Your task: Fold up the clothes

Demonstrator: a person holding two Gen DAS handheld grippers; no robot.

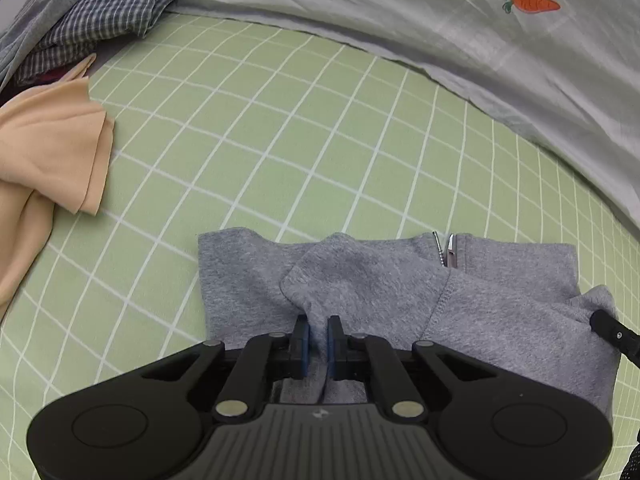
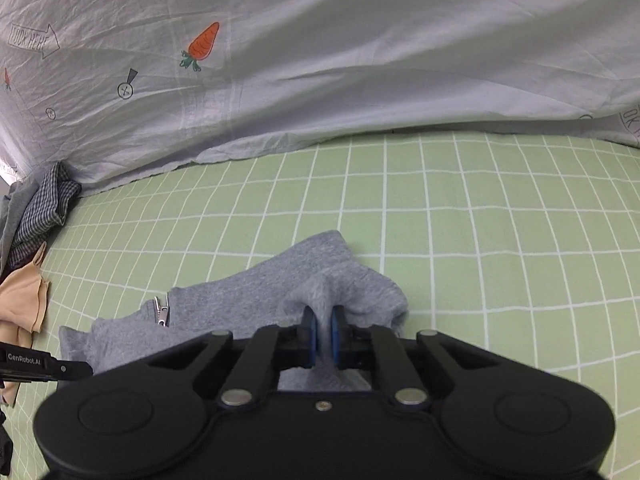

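Observation:
A grey zip-up sweatshirt (image 1: 400,276) lies partly folded on the green checked sheet (image 1: 260,140), its metal zipper (image 1: 446,250) at the far edge. My left gripper (image 1: 318,330) is shut on a pinched fold of the grey cloth near its front edge. In the right wrist view the same sweatshirt (image 2: 240,304) shows with its zipper (image 2: 162,312) to the left. My right gripper (image 2: 324,326) is shut on a raised fold of grey cloth at the garment's right end. The right gripper's finger (image 1: 612,334) shows at the right edge of the left wrist view.
A peach garment (image 1: 48,152) lies at the left. A pile of checked and grey clothes (image 1: 88,16) sits at the far left corner. A white quilt with carrot prints (image 2: 320,60) runs along the back of the green sheet (image 2: 480,220).

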